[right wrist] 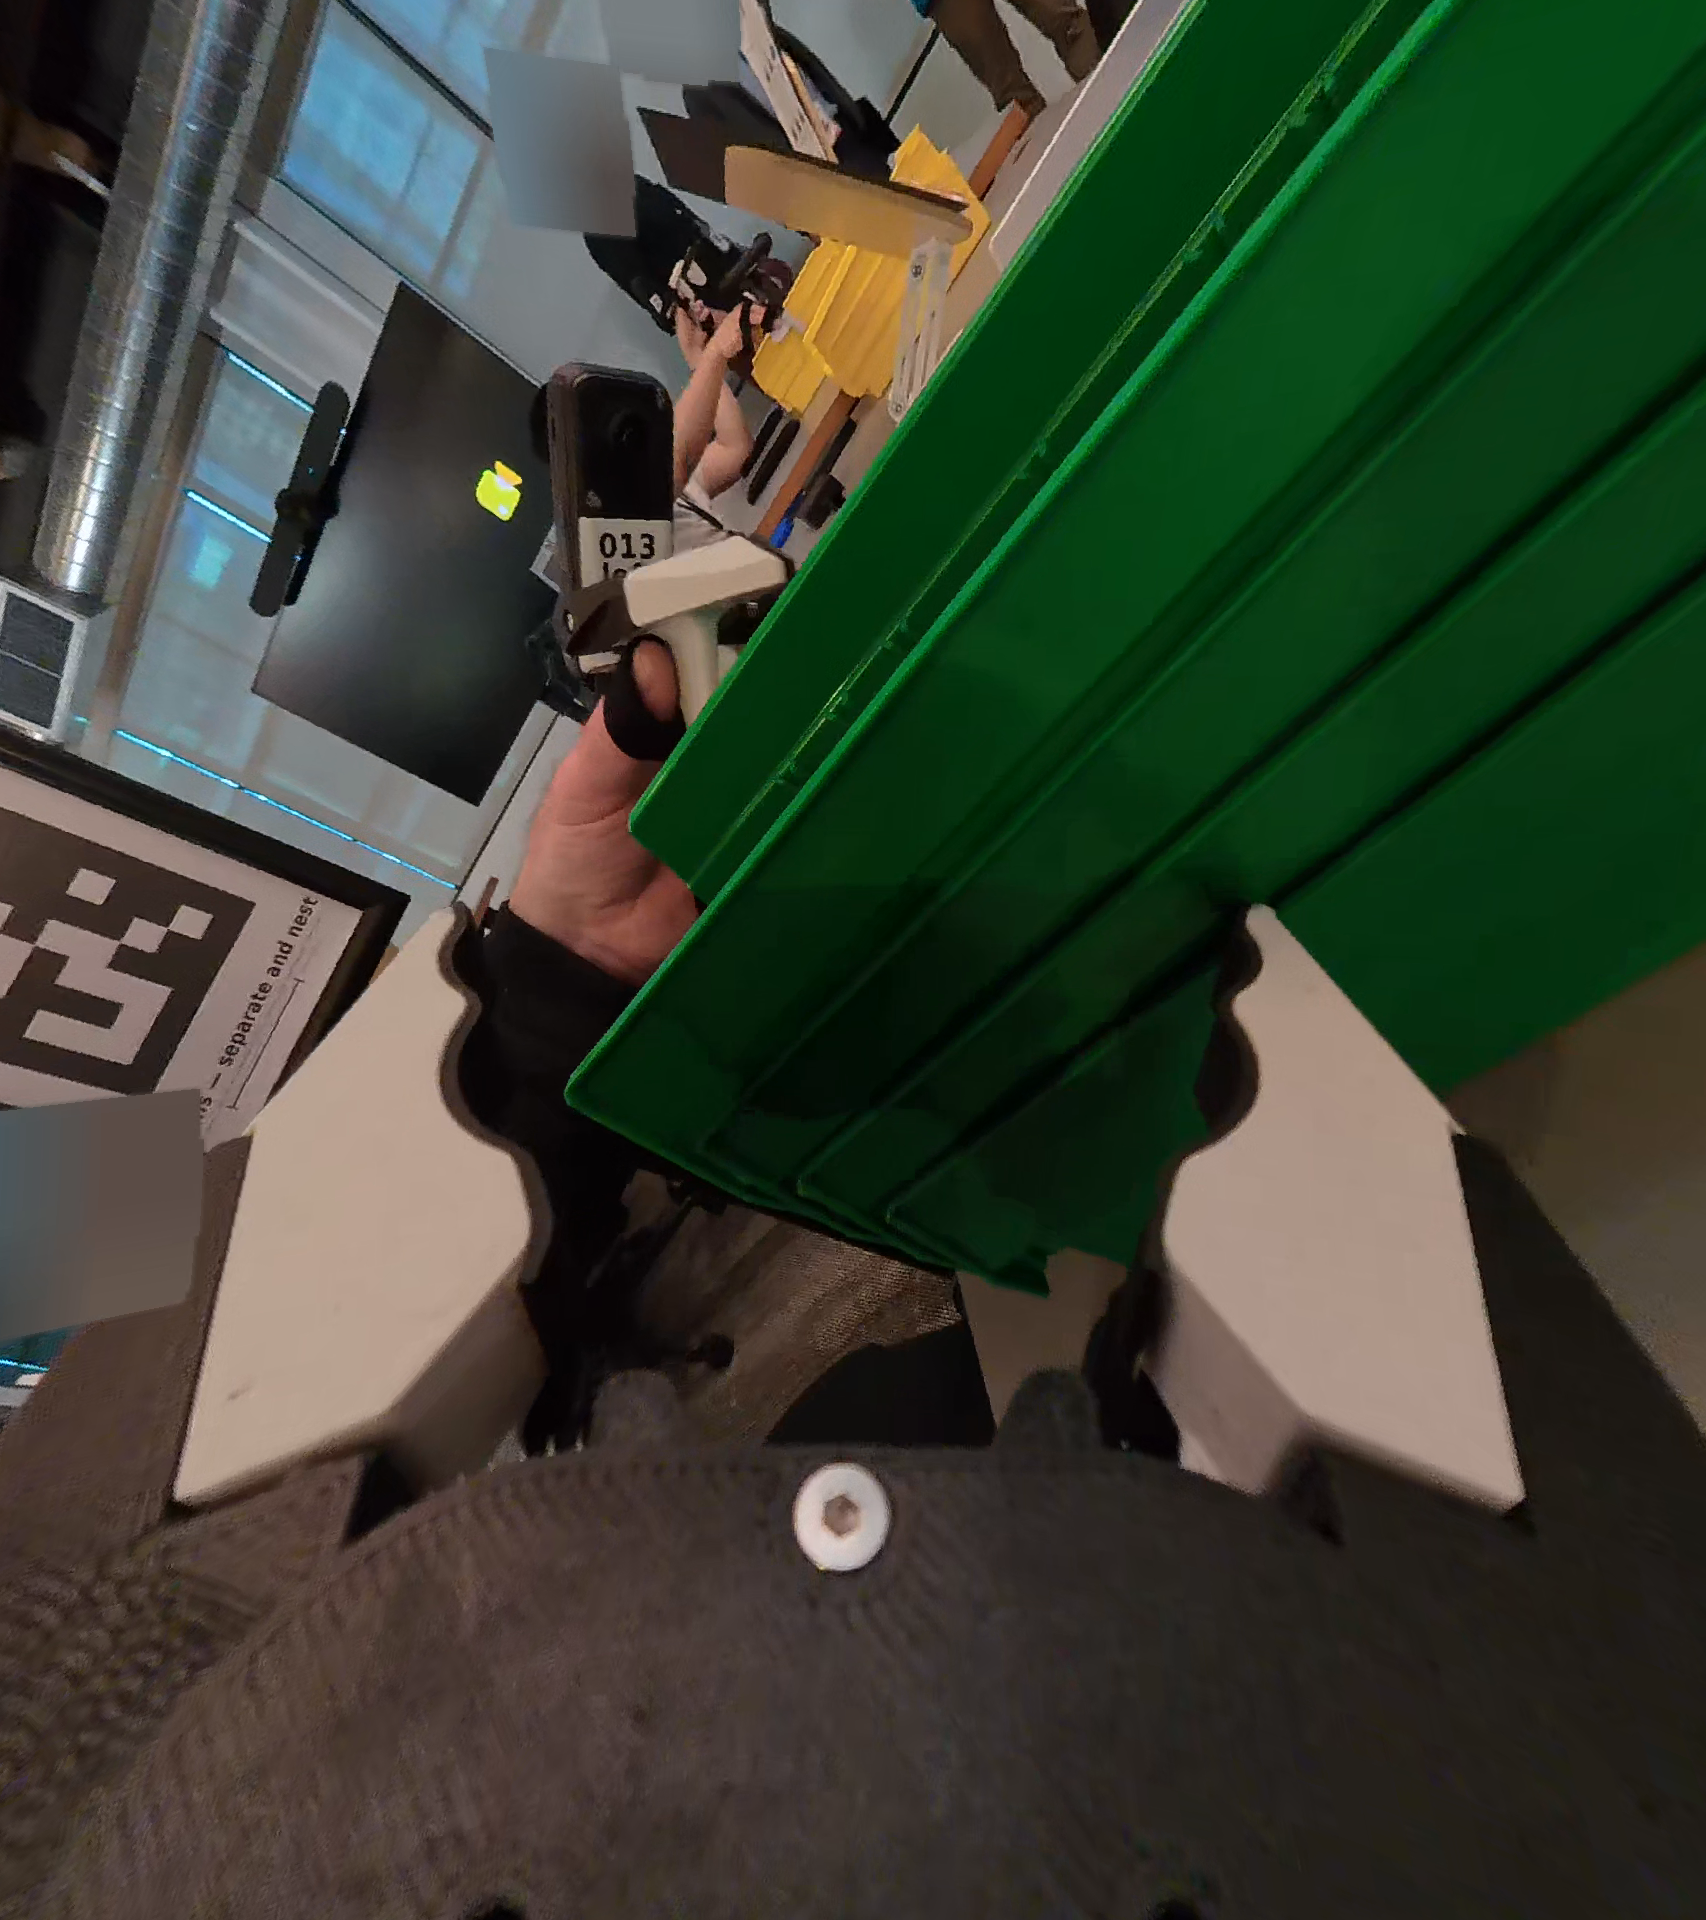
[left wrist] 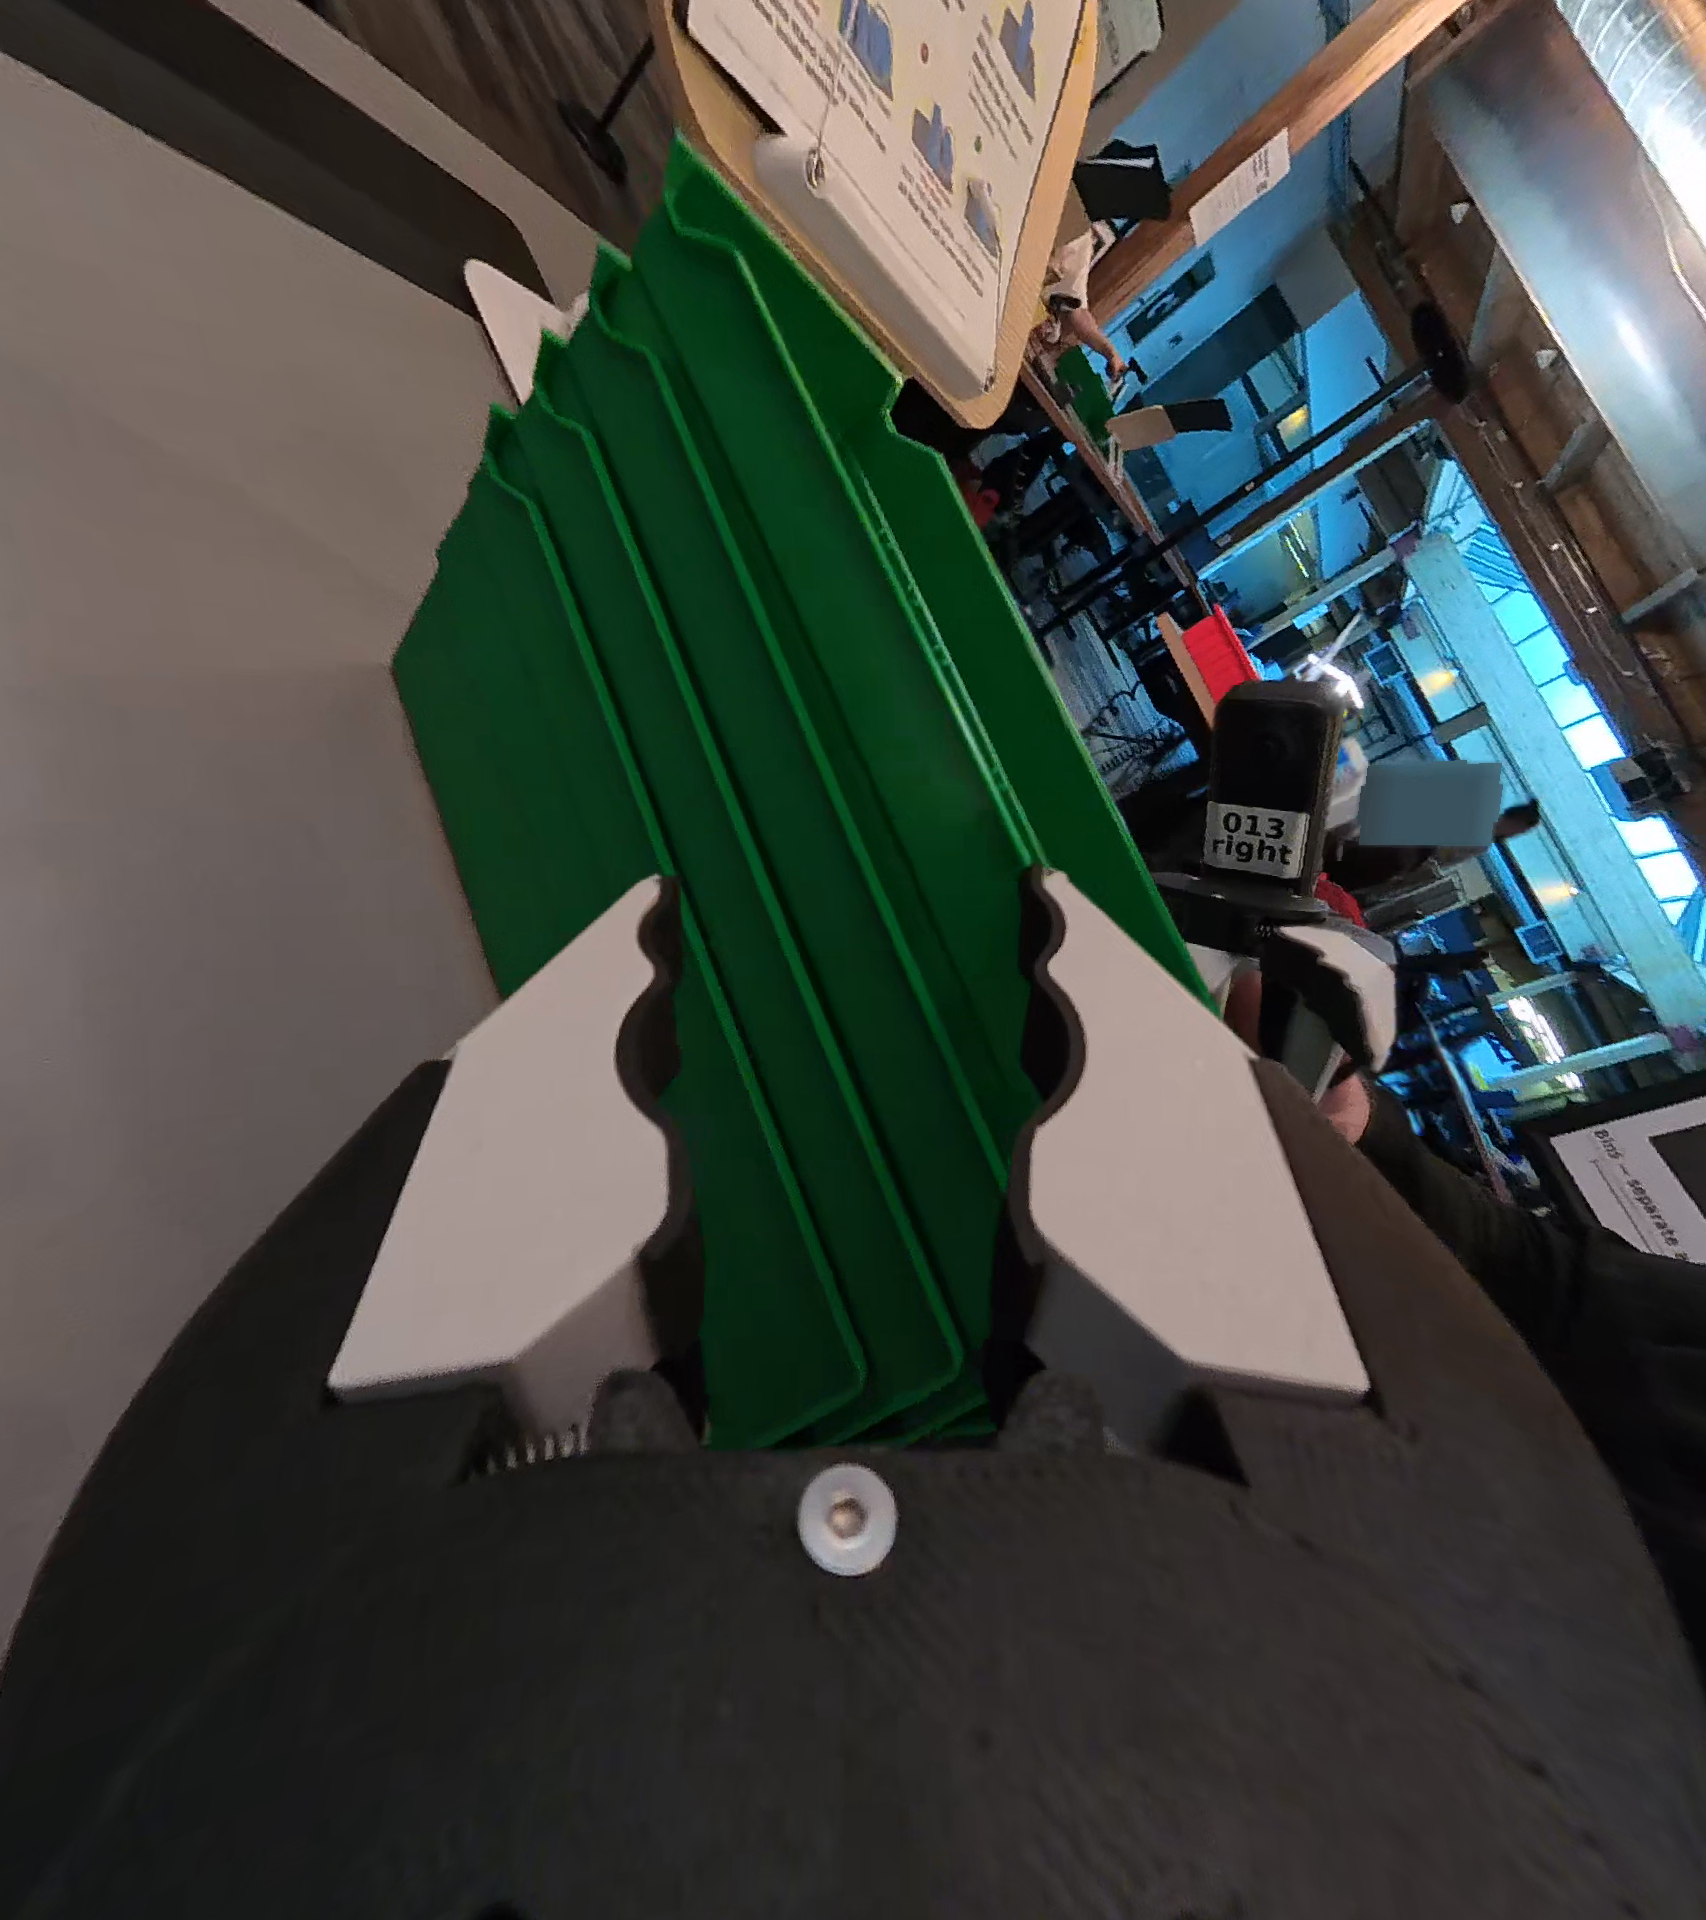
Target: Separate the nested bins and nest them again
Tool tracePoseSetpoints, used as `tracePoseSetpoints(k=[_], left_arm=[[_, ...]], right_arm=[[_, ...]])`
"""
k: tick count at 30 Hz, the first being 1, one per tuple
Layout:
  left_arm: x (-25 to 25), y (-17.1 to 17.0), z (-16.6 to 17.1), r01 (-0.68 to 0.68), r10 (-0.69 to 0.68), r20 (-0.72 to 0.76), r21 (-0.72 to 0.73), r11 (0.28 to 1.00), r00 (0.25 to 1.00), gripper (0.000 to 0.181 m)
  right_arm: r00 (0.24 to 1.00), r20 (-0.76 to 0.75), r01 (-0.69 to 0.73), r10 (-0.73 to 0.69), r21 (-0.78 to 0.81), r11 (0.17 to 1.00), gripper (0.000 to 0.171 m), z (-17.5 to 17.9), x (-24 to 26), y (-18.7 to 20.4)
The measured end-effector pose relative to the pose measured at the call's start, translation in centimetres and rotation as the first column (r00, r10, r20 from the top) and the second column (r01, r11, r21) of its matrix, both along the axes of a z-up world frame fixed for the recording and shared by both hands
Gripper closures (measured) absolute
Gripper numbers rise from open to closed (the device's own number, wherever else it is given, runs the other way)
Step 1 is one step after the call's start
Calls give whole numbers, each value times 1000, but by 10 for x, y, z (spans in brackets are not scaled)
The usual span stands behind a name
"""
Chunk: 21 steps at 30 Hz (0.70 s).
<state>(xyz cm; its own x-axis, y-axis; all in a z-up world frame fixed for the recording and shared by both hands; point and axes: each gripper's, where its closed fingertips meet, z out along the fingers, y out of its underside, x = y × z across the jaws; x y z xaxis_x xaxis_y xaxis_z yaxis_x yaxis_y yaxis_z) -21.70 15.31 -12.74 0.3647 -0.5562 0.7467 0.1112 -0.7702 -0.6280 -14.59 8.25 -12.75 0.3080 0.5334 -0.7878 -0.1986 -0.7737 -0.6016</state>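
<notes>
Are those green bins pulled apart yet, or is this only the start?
It looks like the start. The green bins sit nested as one stack, rims stepped, none separate. The left gripper straddles the rims at one end, the right gripper the other end, both open. Pulling them apart and nesting them again is all left.

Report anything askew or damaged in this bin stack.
No damage shows. The green bins are still nested, their rims stepped evenly. Both the left gripper and right gripper straddle the stack's rims with jaws open.
</notes>
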Motion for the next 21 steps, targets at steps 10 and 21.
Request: tracePoseSetpoints(k=[10, 21], left_arm=[[17, -13, 42, -47, 94, -432, 118, 992, 897, 42], [75, -3, -4, -2, 46, -861, 52, 999, 507, 35]], right_arm=[[994, 99, 33, -38, 48, 998, 41, -8, 71, -12], [977, 186, 98, -102, 29, 995, 48, -41, 141, -25]])
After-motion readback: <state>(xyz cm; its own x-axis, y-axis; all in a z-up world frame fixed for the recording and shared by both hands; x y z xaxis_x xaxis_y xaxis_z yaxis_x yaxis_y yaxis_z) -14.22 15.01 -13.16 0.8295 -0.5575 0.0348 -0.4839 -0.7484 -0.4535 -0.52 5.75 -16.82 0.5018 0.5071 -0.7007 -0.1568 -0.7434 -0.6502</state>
